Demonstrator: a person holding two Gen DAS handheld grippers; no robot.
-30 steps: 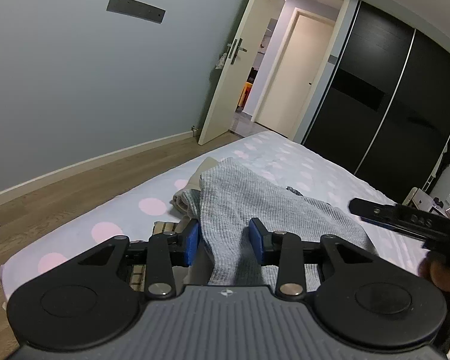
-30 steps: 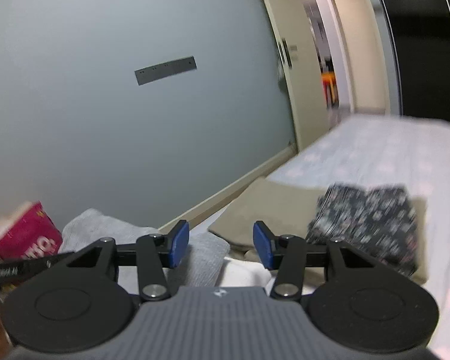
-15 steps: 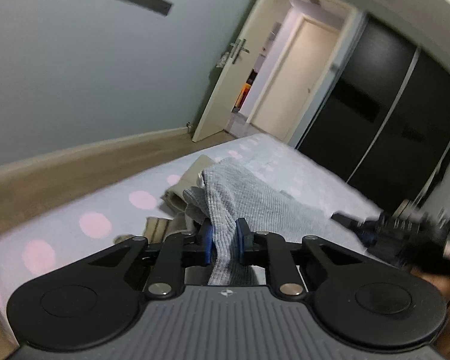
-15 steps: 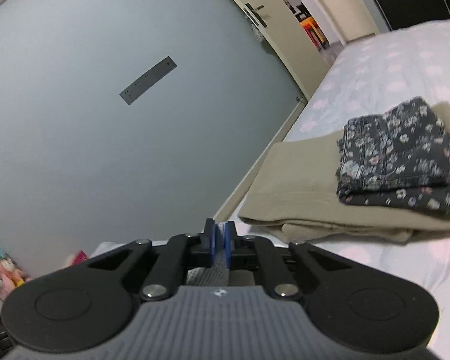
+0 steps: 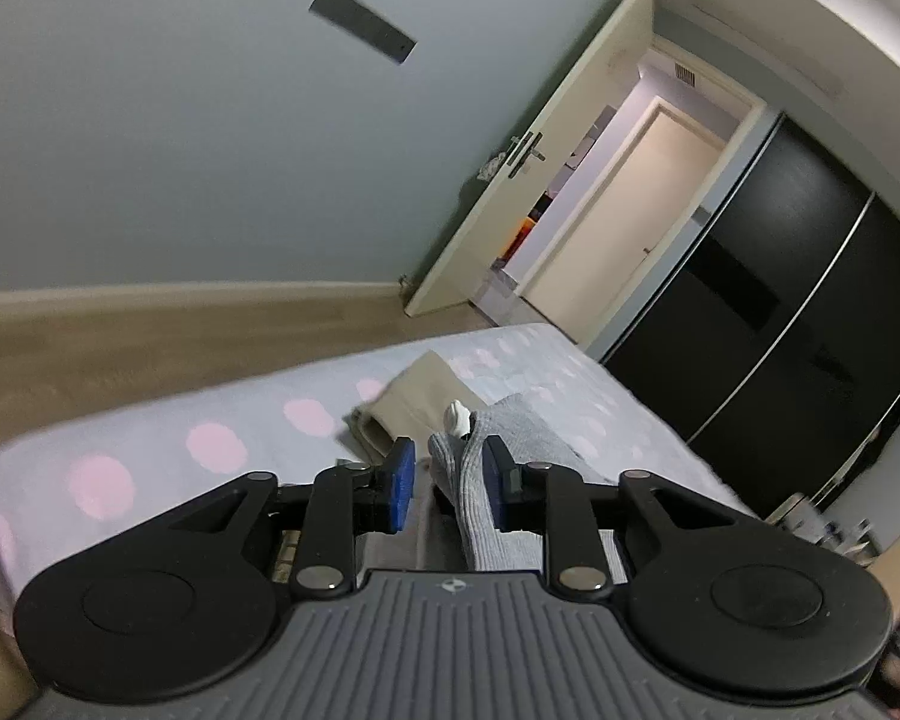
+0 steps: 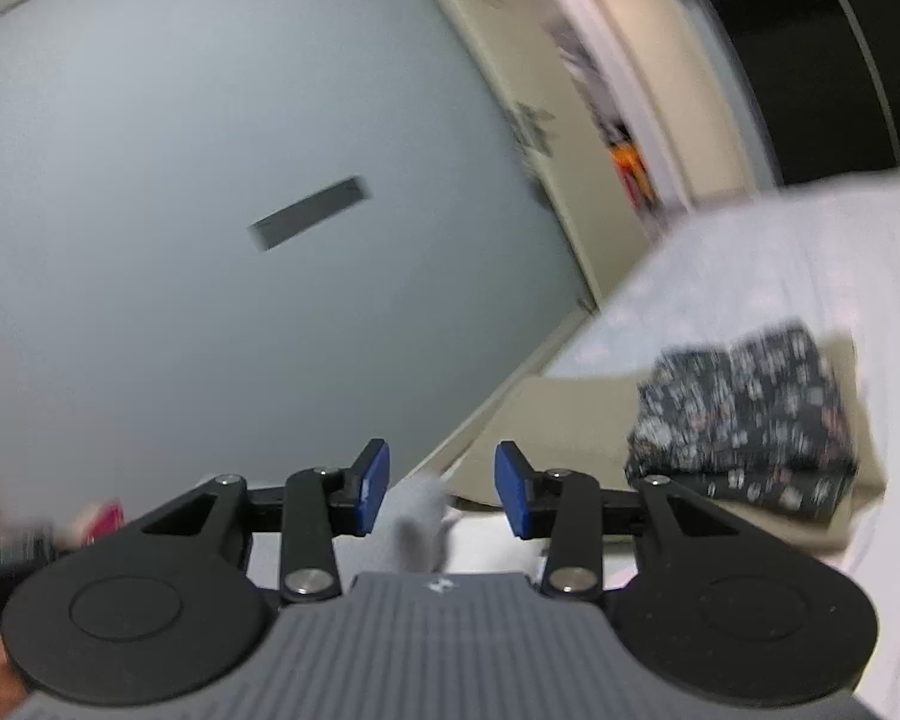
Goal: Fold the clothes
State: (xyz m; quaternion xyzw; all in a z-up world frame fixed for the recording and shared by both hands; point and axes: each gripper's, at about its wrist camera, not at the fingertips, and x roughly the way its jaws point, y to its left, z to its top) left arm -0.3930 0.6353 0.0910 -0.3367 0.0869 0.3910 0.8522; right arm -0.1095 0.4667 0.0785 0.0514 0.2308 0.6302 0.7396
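Both jaws have just been reopened: left gripper point(image 5: 444, 483) and right gripper point(image 6: 441, 495) spread, grey sweater point(image 5: 480, 516) released between them, so regrasping is needed.

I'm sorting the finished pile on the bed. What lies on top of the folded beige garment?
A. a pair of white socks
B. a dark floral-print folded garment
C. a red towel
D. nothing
B: in the right wrist view, the dark floral-print folded garment sits on top of the folded beige garment on the bed.
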